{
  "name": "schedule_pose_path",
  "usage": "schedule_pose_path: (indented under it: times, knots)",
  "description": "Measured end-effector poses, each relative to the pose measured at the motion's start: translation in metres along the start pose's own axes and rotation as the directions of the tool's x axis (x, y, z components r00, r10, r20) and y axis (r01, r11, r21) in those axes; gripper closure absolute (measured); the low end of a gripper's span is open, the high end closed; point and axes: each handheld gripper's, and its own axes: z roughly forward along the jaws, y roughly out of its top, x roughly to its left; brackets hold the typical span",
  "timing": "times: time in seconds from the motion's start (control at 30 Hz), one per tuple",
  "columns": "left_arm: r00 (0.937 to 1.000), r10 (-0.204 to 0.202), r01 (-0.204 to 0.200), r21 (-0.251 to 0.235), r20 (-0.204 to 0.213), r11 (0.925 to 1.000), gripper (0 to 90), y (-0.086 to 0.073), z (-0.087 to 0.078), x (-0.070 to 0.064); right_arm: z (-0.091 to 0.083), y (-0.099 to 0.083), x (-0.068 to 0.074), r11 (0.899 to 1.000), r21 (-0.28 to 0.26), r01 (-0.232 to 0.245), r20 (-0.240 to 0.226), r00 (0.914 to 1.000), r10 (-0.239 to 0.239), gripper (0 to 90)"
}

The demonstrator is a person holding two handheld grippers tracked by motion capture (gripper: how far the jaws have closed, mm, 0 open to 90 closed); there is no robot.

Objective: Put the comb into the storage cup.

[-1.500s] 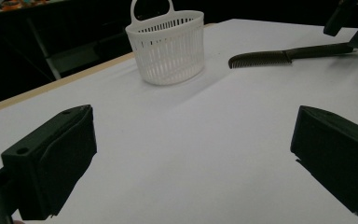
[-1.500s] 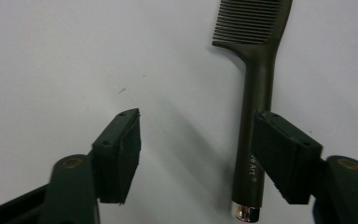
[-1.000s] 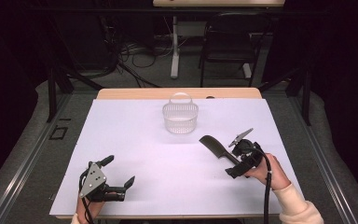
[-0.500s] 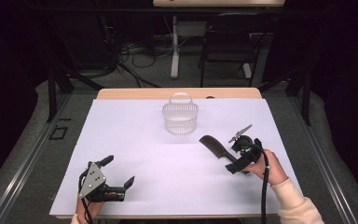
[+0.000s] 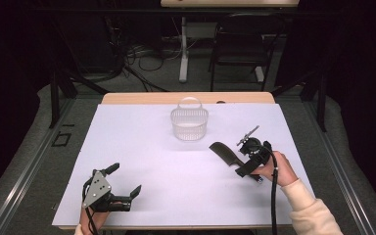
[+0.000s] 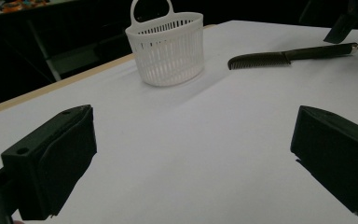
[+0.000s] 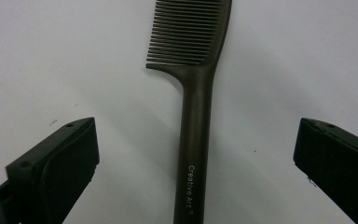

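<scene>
Flat on paper, dark lettered-handle comb point(image 7: 196, 116), right hand-held gripper point(image 7: 196, 154) wide open, empty.

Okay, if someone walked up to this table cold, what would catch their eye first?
Probably the dark comb lying flat on the white table cover, its handle between the open jaws of the right gripper. Next, the white slatted basket standing upright at the table's far middle. The left gripper sits open near the front edge, apart from both.
</scene>
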Motion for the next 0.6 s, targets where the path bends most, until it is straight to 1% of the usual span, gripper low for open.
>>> schedule_pose_path:
  times: [0.03,0.07,0.1,0.13,0.17,0.23,0.27,0.3,0.33,0.37,0.4,0.43,0.47,0.53,0.6]
  knots:
    - [1.0,-0.001,0.001,0.0,0.0,1.0,0.1,0.0,0.0,0.0,0.001,0.001,0.0,1.0,0.004,0.0,0.0,1.0,0.0,0.0]
    - [1.0,-0.001,0.001,0.0,0.001,1.0,0.1,0.0,0.0,0.0,0.002,0.001,-0.002,1.0,-0.003,0.008,0.004,1.0,-0.008,0.5]
    - [1.0,0.001,-0.001,0.001,0.001,1.0,0.1,0.0,0.0,0.0,0.002,0.002,-0.001,1.0,0.004,0.004,0.007,1.0,-0.004,1.7]
    - [1.0,0.003,-0.003,0.002,0.001,1.0,0.1,0.0,0.001,0.0,0.002,0.003,-0.002,1.0,0.013,0.007,0.007,1.0,-0.008,3.8]
    - [1.0,0.002,-0.002,0.003,0.002,1.0,0.1,0.0,0.001,0.0,0.002,0.004,-0.002,1.0,0.018,0.01,0.016,0.9998,-0.01,5.9]
    - [1.0,0.002,-0.002,0.006,0.004,1.0,0.1,0.0,0.001,0.0,0.005,0.005,-0.003,1.0,0.013,0.017,0.016,0.9997,-0.017,8.6]
    - [1.0,0.002,-0.002,0.005,0.004,1.0,0.1,0.0,0.001,0.0,0.005,0.006,-0.003,0.999,0.037,0.019,0.022,0.9996,-0.02,10.1]
    - [1.0,0.002,-0.002,0.005,0.003,1.0,0.1,0.0,0.001,0.0,0.007,0.007,-0.002,0.999,0.026,0.02,0.029,0.9994,-0.021,11.8]
    - [1.0,0.002,-0.002,0.006,0.003,1.0,0.1,0.0,0.001,0.0,0.007,0.007,-0.002,0.999,0.039,0.023,0.027,0.9993,-0.024,13.4]
    - [1.0,0.001,-0.001,0.005,0.005,1.0,0.1,0.0,0.001,0.0,0.009,0.008,-0.002,0.999,0.033,0.029,0.028,0.9992,-0.029,14.4]
    - [1.0,0.0,0.0,0.005,0.005,1.0,0.1,0.0,0.001,0.0,0.009,0.009,-0.003,0.999,0.041,0.035,0.031,0.9988,-0.037,15.2]
    - [1.0,-0.001,0.001,0.006,0.006,1.0,0.1,0.0,0.001,0.0,0.01,0.01,-0.002,0.999,0.046,0.029,0.031,0.9991,-0.031,16.5]
    - [1.0,-0.001,0.001,0.005,0.007,1.0,0.1,0.0,0.001,0.0,0.01,0.012,-0.003,0.998,0.048,0.044,0.029,0.9985,-0.045,18.8]
    - [1.0,0.0,0.0,0.005,0.008,1.0,0.1,0.0,0.001,0.0,0.012,0.013,-0.002,0.998,0.054,0.043,0.027,0.9986,-0.045,24.4]
    - [0.9999,0.002,-0.002,0.007,0.01,1.0,0.1,0.0,0.001,0.0,0.014,0.016,-0.001,0.996,0.068,0.056,0.029,0.9979,-0.059,29.3]
